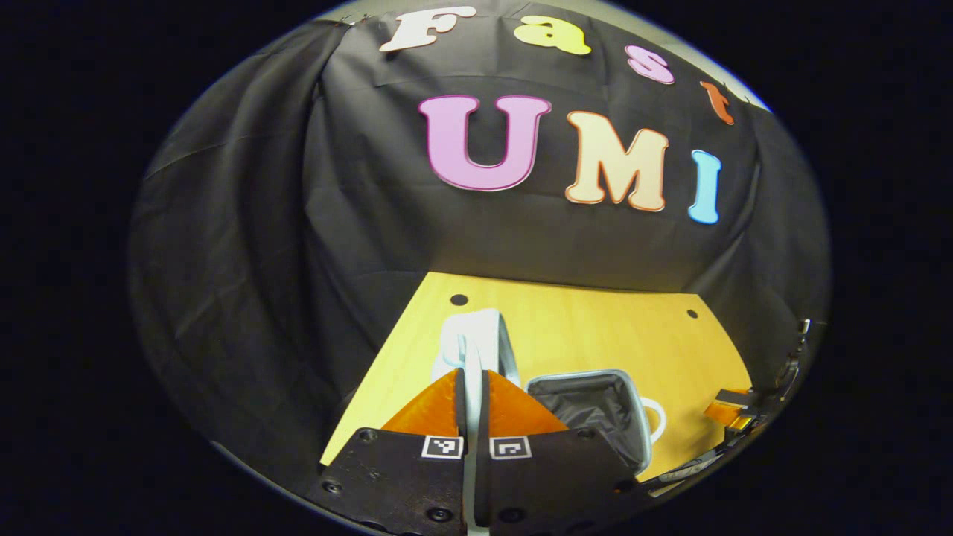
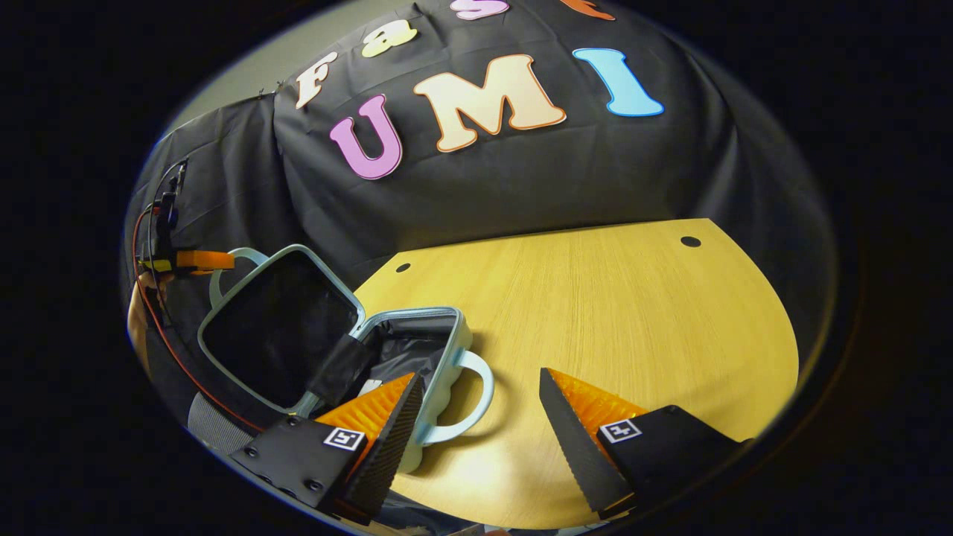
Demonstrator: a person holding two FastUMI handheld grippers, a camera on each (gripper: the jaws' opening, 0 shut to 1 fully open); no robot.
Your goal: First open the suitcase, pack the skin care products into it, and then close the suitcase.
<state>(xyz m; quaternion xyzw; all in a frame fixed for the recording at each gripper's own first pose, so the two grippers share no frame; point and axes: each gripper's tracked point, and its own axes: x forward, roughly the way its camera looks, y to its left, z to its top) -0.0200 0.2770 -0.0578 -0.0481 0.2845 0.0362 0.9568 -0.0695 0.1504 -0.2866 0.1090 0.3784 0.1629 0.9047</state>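
Note:
A small pale-blue suitcase (image 2: pixel 439 339) lies open on the wooden table (image 2: pixel 633 313), its dark lining showing. Its lid (image 2: pixel 275 335) stands raised at the left. In the left gripper view I see the lid (image 1: pixel 476 335) edge-on, with my left gripper (image 1: pixel 473 376) shut on it, and the open base (image 1: pixel 588 406) to the right. My left gripper (image 2: pixel 195 260) shows far off at the lid's top handle. My right gripper (image 2: pixel 484 424) is open above the base's handle (image 2: pixel 473 398), with nothing between its fingers. A small white thing (image 2: pixel 370 387) lies inside the case, too hidden to identify.
The black cloth wall hangs behind and beside the table. The table (image 1: pixel 595 327) has small dark holes (image 2: pixel 690 242) near its far edge. A hand (image 2: pixel 138 320) and a red cable (image 2: pixel 160 327) show by the left gripper. The right gripper (image 1: pixel 733 413) shows at the table's right edge.

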